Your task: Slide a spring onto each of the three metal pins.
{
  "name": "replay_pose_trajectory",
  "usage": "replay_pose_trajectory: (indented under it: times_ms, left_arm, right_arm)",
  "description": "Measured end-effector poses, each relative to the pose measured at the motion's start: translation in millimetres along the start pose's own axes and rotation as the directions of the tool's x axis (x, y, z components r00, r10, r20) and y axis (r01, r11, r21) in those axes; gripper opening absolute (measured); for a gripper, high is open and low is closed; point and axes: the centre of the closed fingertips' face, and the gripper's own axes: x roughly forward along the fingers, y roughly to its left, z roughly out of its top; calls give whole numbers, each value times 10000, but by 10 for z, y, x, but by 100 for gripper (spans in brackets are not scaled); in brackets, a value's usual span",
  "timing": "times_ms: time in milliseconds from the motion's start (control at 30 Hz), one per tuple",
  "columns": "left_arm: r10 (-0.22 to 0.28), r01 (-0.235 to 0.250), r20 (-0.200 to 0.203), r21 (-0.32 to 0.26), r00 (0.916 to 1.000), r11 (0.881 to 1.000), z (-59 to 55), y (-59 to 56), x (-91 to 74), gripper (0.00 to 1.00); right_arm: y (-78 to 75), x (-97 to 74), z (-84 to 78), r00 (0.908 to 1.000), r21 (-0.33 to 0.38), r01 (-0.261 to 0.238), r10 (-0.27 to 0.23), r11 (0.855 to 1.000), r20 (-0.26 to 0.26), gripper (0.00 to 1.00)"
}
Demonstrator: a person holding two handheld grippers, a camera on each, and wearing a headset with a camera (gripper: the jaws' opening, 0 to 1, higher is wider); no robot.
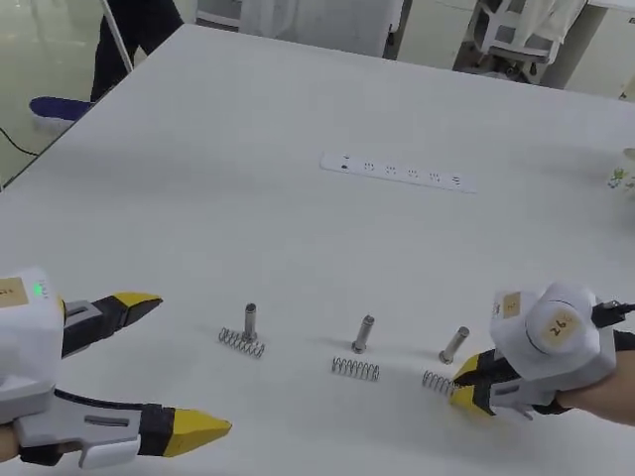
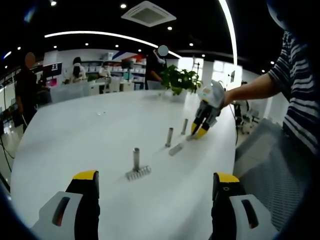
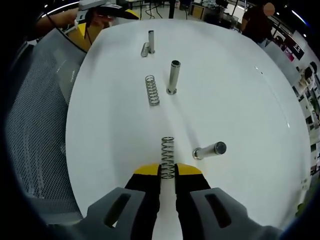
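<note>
Three metal pins (image 1: 250, 320) (image 1: 363, 333) (image 1: 454, 344) and three springs (image 1: 241, 342) (image 1: 355, 369) (image 1: 437, 382) are on the white desk (image 1: 298, 238), one spring just beside each pin. The right gripper (image 3: 168, 172) has its jaws drawn in to a narrow slit, pinching the near end of the first spring (image 3: 168, 150). That spring lies flat on the desk, straight out from the tips, with the first pin (image 3: 210, 149) just to its right. Farther ahead of this gripper stands the second pin (image 3: 173, 77), the second spring (image 3: 151, 90) to its left. Beyond them are the third pin (image 3: 151, 41) and the third spring (image 3: 144, 49). The right gripper view shows the pinch plainly; in the head view the gripper's own body covers it. The left gripper (image 2: 155, 177) has its jaws spread wide and holds nothing, with the third pin and its spring ahead between them. The head view takes in a white power strip (image 1: 399, 172) well beyond the pins. The left gripper view takes in a plant (image 2: 180, 79) and a striped sleeve (image 2: 295, 75).
</note>
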Motion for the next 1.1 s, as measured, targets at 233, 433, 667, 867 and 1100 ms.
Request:
replay_pose_trajectory:
  times_ms: [233,433,667,867,1100]
  left_arm:
    - [-84,84,-31,26,10000,10000,-6,-16,6,91]
    - [-205,205,-9,39,9998,9998,0,-43,12,90]
    - [-435,435,-27,44,9991,9990,16,-86,30,88]
    - [-1002,1003,-106,102,9949,9949,21,-209,80,85]
    - [-1681,1683,-148,116,9857,9857,69,-320,159,80]
  right_arm:
    - [25,-79,79,9999,-99,81,-80,9999,147,8]
    - [91,-162,164,9996,-389,30,-19,9992,275,8]
    - [145,-264,245,9996,-921,-1,28,9957,286,8]
    - [174,-320,300,9994,-1236,-37,78,9923,329,8]
    - [243,-349,371,9993,-1578,-119,175,9874,343,8]
